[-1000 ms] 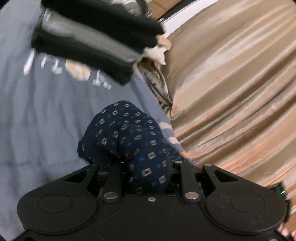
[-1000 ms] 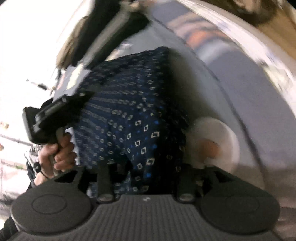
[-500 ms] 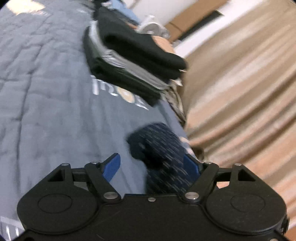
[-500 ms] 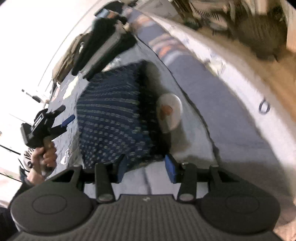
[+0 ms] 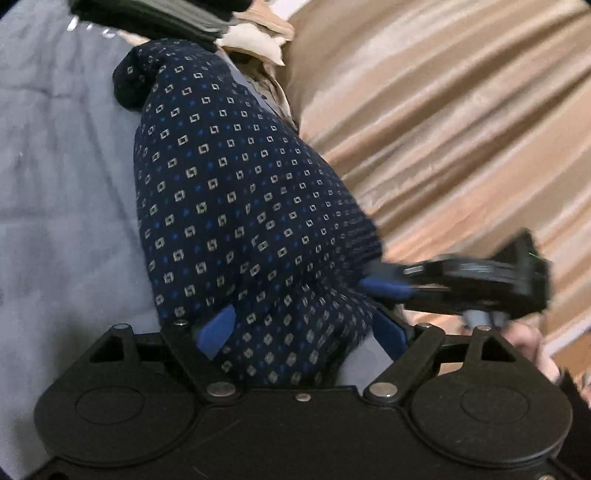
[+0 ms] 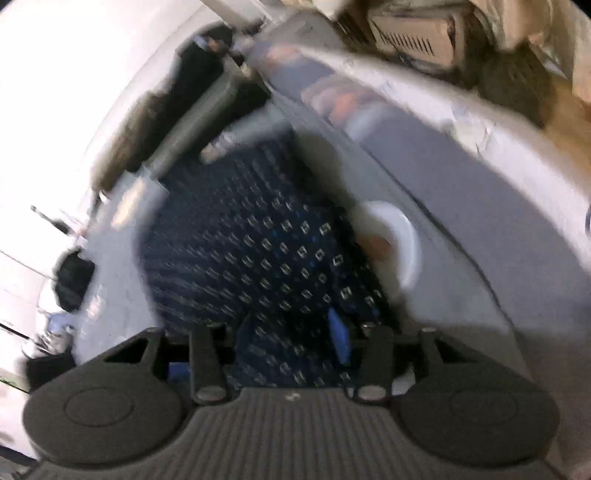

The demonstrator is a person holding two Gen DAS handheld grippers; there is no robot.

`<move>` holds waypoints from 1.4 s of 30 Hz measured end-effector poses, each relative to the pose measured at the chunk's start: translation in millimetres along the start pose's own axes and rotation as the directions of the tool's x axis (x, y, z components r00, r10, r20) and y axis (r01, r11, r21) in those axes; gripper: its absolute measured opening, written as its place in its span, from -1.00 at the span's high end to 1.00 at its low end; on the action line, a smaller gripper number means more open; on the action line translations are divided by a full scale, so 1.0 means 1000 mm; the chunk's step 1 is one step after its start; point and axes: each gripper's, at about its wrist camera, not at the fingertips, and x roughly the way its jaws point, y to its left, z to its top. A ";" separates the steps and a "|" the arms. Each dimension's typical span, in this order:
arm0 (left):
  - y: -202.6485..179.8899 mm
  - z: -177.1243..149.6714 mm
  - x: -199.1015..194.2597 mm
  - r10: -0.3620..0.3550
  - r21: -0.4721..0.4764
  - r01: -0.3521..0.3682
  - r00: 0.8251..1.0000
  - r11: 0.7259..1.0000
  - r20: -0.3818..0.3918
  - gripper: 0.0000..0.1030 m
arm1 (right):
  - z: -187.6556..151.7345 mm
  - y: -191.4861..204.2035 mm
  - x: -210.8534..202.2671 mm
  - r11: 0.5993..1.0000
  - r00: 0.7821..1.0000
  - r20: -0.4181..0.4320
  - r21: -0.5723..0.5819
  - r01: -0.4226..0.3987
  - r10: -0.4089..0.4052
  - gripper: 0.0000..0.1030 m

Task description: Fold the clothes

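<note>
Bedding (image 5: 55, 192), grey and quilted, carries the navy patterned garment (image 5: 236, 206) beside a tan curtain (image 5: 443, 110). Folded dark clothes (image 5: 166, 14) lie stacked beyond. Left gripper (image 5: 306, 328) has just been opening, cloth loose between its jaws. Right gripper (image 6: 291, 343), blurred, seems to pinch the garment's edge.

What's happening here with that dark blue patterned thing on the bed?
A person is folding a navy garment with small square print on a grey bedspread, one handheld gripper per hand. The left gripper has just been opening; its blue pads straddle the cloth's near edge without pinching. The right gripper reaches in at the garment's side. Folded dark clothes are stacked behind.
</note>
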 end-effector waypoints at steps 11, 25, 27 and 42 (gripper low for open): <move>0.018 -0.009 -0.014 0.149 -0.052 -0.146 0.987 0.988 0.059 -0.66 | -0.017 -0.009 -0.018 0.997 0.994 0.086 0.010 -0.071 0.070 0.11; 0.024 -0.016 -0.012 0.060 -0.377 -0.043 0.998 0.925 0.033 0.42 | -0.013 0.008 -0.056 0.995 0.992 0.078 -0.019 -0.095 0.096 0.11; 0.022 -0.017 -0.012 0.135 -0.274 -0.130 0.991 0.953 0.001 0.24 | -0.014 0.008 -0.056 0.997 0.995 0.073 -0.035 -0.062 0.064 0.11; 0.014 0.052 -0.020 -0.066 -0.167 0.093 0.985 0.982 0.161 -0.56 | -0.034 0.004 -0.071 0.993 0.984 0.136 -0.041 -0.110 0.114 0.11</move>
